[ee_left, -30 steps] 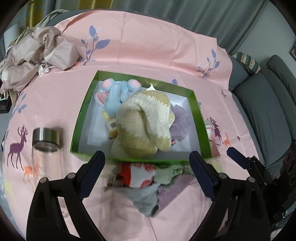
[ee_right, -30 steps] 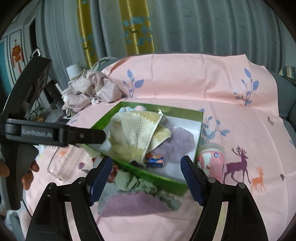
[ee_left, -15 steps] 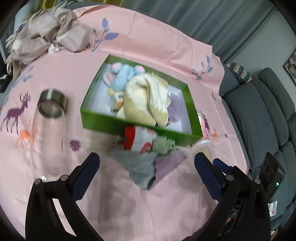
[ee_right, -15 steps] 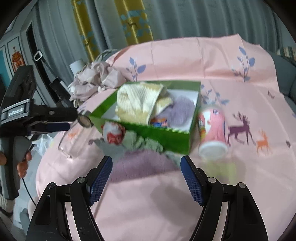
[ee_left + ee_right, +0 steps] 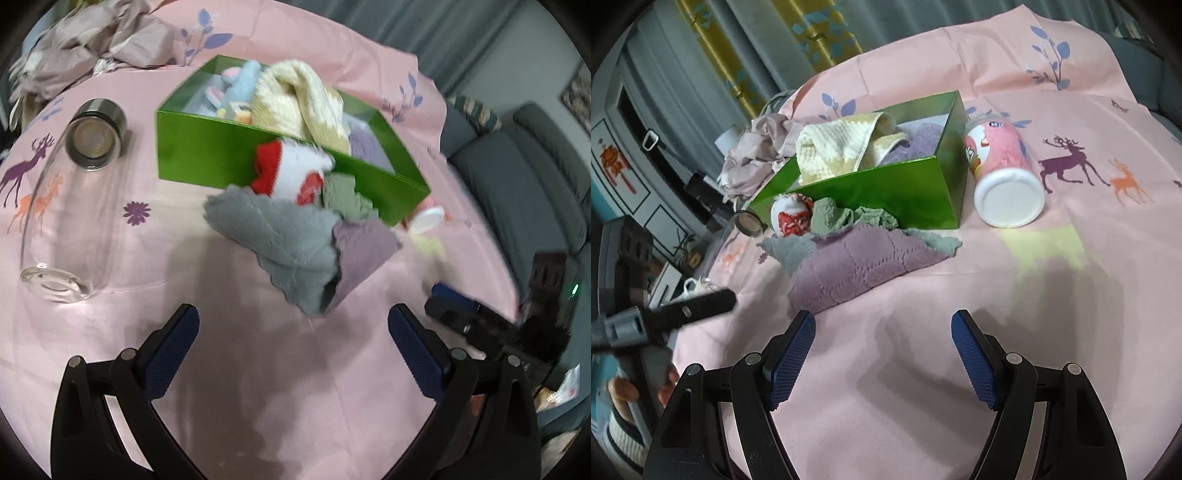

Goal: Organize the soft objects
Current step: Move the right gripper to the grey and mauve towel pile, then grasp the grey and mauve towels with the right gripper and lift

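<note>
1. Here, nearest each camera, both grippers are spread with nothing between the fingers: the left gripper [image 5: 293, 332] stands at its widest, the right gripper [image 5: 882, 336] somewhat narrower, and both hang over bare pink tablecloth [image 5: 960, 387]
2. Just ahead of the fingers lies the loose pile: a grey cloth [image 5: 280, 236] overlapping a purple cloth [image 5: 849, 266], with a green cloth [image 5: 857, 218] and a red-and-white plush [image 5: 291, 170] behind them, all pressed up against the outer front wall of the green box [image 5: 879, 192]
3. The relation that matters, I judge: the pile's pointed near corner aims toward the left gripper and sits a little right of its centre line; from the right gripper the purple cloth lies ahead and to the left, its long axis running across the view. Neither touches it; which one is closer I cannot tell
4. Beyond, the box already holds a cream knitted cloth [image 5: 303, 99], a blue plush [image 5: 243, 83] and more purple fabric
5. Off to the sides lie a glass bottle [image 5: 74, 184] and a pink canister [image 5: 1001, 173], both on their sides
</note>
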Demonstrator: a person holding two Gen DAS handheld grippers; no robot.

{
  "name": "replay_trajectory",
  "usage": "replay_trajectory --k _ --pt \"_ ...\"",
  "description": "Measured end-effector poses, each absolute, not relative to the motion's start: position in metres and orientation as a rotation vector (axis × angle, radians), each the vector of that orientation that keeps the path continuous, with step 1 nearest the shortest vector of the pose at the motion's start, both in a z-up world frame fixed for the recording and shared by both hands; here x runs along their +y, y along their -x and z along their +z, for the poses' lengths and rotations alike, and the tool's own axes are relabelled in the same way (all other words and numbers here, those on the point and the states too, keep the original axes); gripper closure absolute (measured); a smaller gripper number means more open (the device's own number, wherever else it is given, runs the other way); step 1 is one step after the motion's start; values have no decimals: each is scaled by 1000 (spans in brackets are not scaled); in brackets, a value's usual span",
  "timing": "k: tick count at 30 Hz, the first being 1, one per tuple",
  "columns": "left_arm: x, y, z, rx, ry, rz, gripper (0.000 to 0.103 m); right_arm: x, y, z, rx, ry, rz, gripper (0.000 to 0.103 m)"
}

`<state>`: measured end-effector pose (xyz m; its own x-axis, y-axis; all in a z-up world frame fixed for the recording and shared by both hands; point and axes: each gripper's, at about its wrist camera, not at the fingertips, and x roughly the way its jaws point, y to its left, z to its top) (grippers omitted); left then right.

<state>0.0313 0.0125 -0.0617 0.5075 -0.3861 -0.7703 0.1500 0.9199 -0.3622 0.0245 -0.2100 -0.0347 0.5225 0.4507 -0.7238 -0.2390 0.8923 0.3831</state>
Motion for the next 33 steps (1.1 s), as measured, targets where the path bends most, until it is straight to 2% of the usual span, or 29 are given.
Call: replay_trajectory --k 16,19,23,26,27,29,33 --pt "-24 -61 -85 977 128 -335 4 -200 -62 -56 939 -290 433 26" --pt "-30 -66 -89 991 110 -356 13 -199 -71 -56 939 -293 442 26" --pt "-36 -66 -91 980 86 -373 18 -192 -80 -59 941 -270 459 26" --pt "-32 -69 -91 978 105 -366 41 -191 -82 -60 933 -281 469 27" --pt "-32 -69 -91 978 109 -363 44 -192 -82 -60 929 -284 469 29" --pt "-28 -70 -91 979 126 -359 50 -190 -84 -60 928 -295 484 50" --pt "-28 -65 -89 985 126 -364 62 -186 -84 -61 930 -300 529 72"
